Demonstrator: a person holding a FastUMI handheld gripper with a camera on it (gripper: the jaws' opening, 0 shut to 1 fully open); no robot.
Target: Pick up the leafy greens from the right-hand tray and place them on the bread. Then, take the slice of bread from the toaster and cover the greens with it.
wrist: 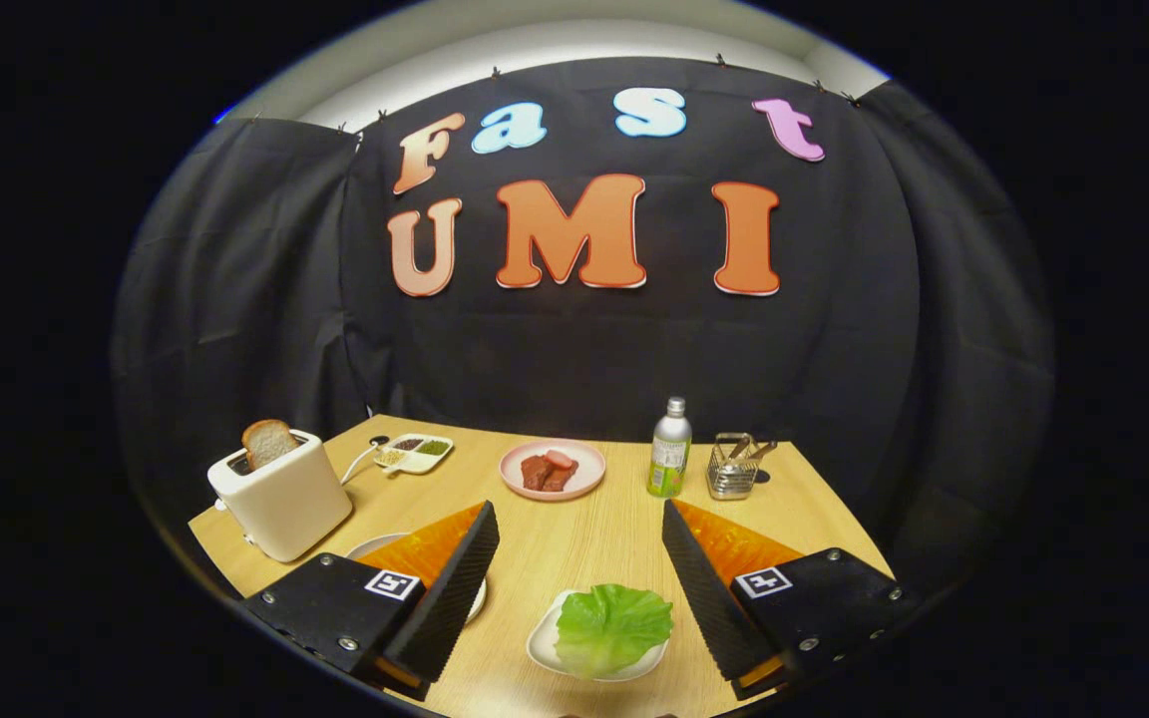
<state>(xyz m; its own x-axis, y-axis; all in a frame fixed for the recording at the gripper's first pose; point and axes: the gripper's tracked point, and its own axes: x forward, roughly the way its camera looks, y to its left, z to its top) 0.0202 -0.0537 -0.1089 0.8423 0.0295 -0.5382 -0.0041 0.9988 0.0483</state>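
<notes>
The gripper is held above the light wooden table, jaws spread wide, nothing gripped. A crinkled green lettuce leaf is seen between the two fingers, lying on a small white tray, touched by neither finger. Places below are given relative to that leaf. To its left, partly hidden behind the left finger, the rim of a white round plate is seen; whether bread lies on it cannot be told. Further left and beyond stands a cream boxy toaster with a brown-crusted bread slice sticking up from its slot. Beyond the toaster a white divided dish with small portions is set. Straight beyond the leaf a pink round plate with reddish meat pieces is placed. Beyond and to the right, a green-labelled bottle with a silver cap stands, a metal wire holder just beside it.
</notes>
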